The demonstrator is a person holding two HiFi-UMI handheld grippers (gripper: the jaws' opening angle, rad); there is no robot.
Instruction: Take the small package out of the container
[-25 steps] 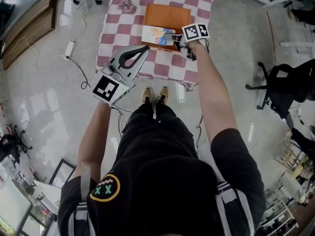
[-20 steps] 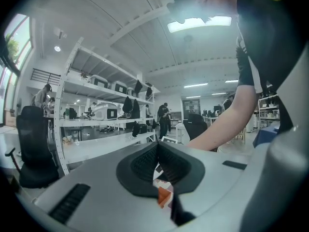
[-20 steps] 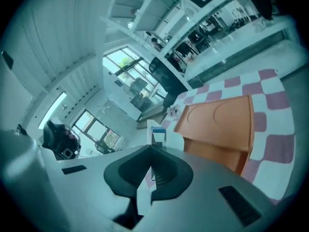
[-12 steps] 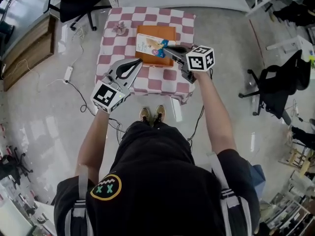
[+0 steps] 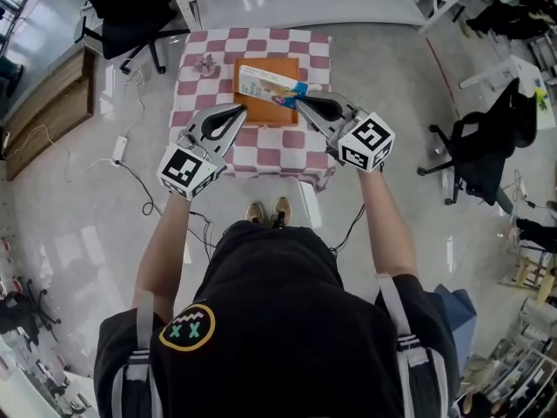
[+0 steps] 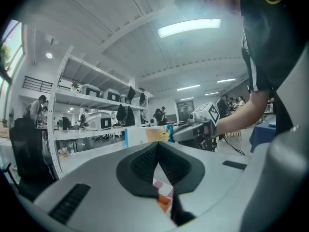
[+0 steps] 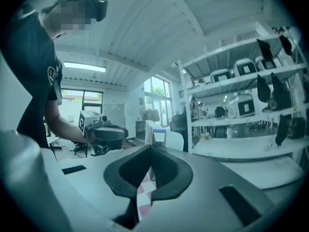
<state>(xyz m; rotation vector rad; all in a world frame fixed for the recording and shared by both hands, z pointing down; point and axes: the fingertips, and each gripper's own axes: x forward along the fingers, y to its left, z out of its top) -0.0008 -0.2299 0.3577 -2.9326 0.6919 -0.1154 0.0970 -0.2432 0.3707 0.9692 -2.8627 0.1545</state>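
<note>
The small package (image 5: 269,83), a white flat pack with a blue end, hangs over the orange container (image 5: 270,117) on the checked table (image 5: 198,61). My right gripper (image 5: 301,102) is shut on its blue end and holds it up in the air. In the right gripper view the package (image 7: 157,135) shows edge-on just beyond the closed right gripper (image 7: 150,150). My left gripper (image 5: 241,110) hovers shut and empty at the container's left edge. In the left gripper view the package (image 6: 144,136) and the right gripper (image 6: 192,131) show beyond the closed left gripper (image 6: 157,145).
A small crumpled thing (image 5: 207,66) lies on the table's far left. Black office chairs stand at the right (image 5: 477,146) and the far left (image 5: 122,7). A wooden bench (image 5: 48,103) and a floor cable with power strip (image 5: 120,149) lie left. Shelves (image 7: 241,105) line the room.
The right gripper has risen from the container with the package in its jaws. Both grippers are higher and nearer me, and the table looks farther away.
</note>
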